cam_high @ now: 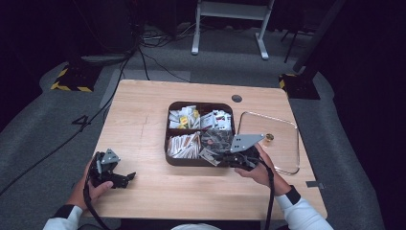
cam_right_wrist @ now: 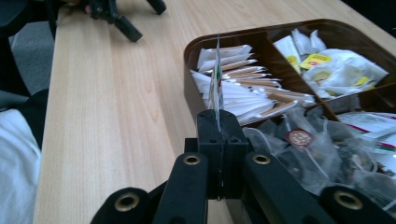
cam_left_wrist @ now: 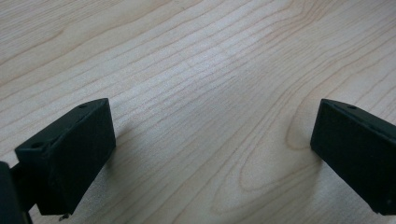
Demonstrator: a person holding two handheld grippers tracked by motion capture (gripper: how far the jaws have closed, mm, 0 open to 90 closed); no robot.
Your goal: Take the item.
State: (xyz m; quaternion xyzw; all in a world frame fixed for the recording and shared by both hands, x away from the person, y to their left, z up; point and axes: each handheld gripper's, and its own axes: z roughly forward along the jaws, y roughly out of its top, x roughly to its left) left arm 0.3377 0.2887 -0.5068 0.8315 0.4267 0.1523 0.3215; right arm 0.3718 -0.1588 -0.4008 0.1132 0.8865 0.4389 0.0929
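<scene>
A dark brown divided tray (cam_high: pixel 168 140) in the middle of the wooden table (cam_high: pixel 143 120) holds several sachets, tea bags and clear packets. My right gripper (cam_high: pixel 229 162) sits at the tray's near right corner. In the right gripper view its jaws are shut on a thin white sachet (cam_right_wrist: pixel 216 79) that stands on edge above the tray (cam_right_wrist: pixel 191 51). My left gripper (cam_high: pixel 128 178) rests low over the table's near left part, open. In the left gripper view its two black fingers (cam_left_wrist: pixel 70 158) stand wide apart over bare wood with nothing between them.
A clear lid with a gold knob (cam_high: pixel 269 138) lies flat right of the tray. A round grommet (cam_high: pixel 236 98) sits near the table's far edge. Cables and a white stand are on the grey floor beyond. Bare wood lies left of the tray.
</scene>
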